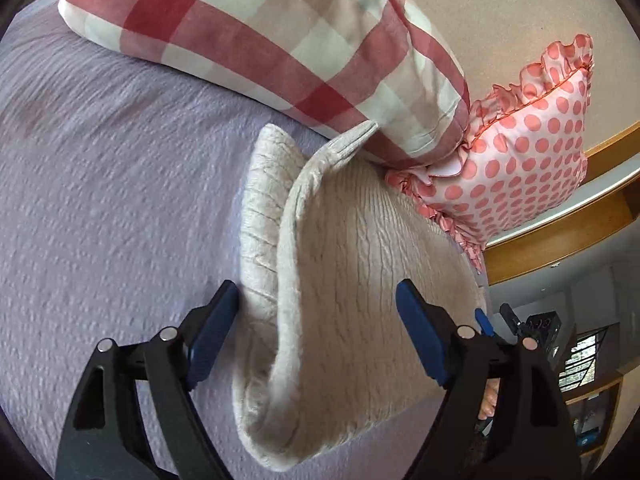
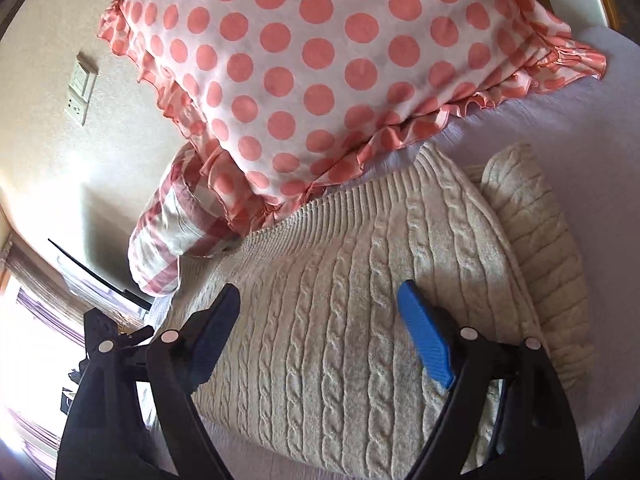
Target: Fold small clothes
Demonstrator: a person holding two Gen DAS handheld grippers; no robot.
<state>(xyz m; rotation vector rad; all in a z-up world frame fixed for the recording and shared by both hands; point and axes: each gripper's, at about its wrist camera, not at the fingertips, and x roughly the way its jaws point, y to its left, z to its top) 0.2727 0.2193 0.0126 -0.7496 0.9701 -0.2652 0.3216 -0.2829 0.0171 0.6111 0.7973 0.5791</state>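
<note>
A cream cable-knit sweater (image 1: 344,280) lies on the lilac bedspread (image 1: 112,200), with one part standing up in a curved fold between my left gripper's fingers. My left gripper (image 1: 318,296) is open, its blue pads either side of that fold, not pinching it. In the right wrist view the sweater (image 2: 340,320) lies flat with a folded sleeve (image 2: 532,232) at its right. My right gripper (image 2: 320,296) is open just above the sweater's body, holding nothing.
A red-and-white checked pillow (image 1: 260,40) and a pink polka-dot ruffled cushion (image 2: 304,64) lean against the wall at the sweater's far edge. A wooden bed frame (image 1: 560,232) and shelves (image 1: 588,400) are at the right. A wall switch (image 2: 80,88) is at the left.
</note>
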